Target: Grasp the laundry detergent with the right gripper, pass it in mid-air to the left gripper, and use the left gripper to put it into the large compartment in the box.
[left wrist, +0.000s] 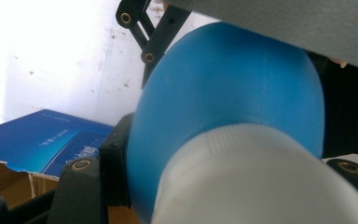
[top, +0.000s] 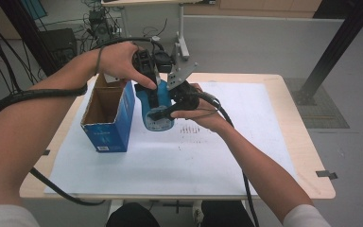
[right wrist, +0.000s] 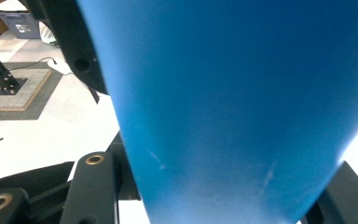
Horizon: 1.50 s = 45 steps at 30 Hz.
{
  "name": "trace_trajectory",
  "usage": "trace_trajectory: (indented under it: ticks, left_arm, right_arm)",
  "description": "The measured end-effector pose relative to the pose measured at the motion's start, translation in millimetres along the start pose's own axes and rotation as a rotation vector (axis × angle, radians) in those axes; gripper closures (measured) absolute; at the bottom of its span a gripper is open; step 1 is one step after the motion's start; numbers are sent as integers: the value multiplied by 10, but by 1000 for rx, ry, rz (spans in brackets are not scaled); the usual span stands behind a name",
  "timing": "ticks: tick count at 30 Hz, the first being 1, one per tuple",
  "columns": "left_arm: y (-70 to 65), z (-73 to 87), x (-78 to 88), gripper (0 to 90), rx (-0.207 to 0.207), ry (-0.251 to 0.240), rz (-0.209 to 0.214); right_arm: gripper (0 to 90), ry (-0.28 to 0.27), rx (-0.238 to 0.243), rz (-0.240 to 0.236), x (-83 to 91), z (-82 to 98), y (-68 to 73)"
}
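Note:
A blue bottle [top: 155,108] with a white cap [left wrist: 261,177] hangs in the air above the white sheet, just right of the open blue carton [top: 108,116]. My left gripper [top: 152,85] comes down from above and is shut on the bottle's cap end; in the left gripper view its jaws [left wrist: 219,186] flank the white cap. From the right, my right gripper [top: 159,111] is shut across the bottle's blue body [right wrist: 233,93], with a black jaw on each side of my right gripper [right wrist: 221,196]. Both hands are close together.
The carton [left wrist: 42,140] stands upright with its top flaps open, brown inside. A white sheet [top: 217,156] covers the wooden table [top: 307,156]. Cables trail from both grippers over the near edge. Black frame posts and floor clutter lie beyond the table.

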<state>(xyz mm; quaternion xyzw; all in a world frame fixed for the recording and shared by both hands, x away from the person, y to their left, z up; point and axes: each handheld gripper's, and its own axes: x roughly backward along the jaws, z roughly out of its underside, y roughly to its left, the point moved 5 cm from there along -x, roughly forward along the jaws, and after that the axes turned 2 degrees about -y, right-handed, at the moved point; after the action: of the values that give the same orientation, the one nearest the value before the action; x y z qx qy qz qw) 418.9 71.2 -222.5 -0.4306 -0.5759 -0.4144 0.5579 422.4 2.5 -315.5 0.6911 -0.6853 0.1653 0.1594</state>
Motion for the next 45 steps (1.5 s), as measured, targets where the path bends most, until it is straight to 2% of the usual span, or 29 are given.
trace_trajectory:
  ticks: [45]
  left_arm:
    - [12,-9,-16,364,-5,3,-3]
  right_arm:
    - [429,-4,-8,-3,-11,19,-10]
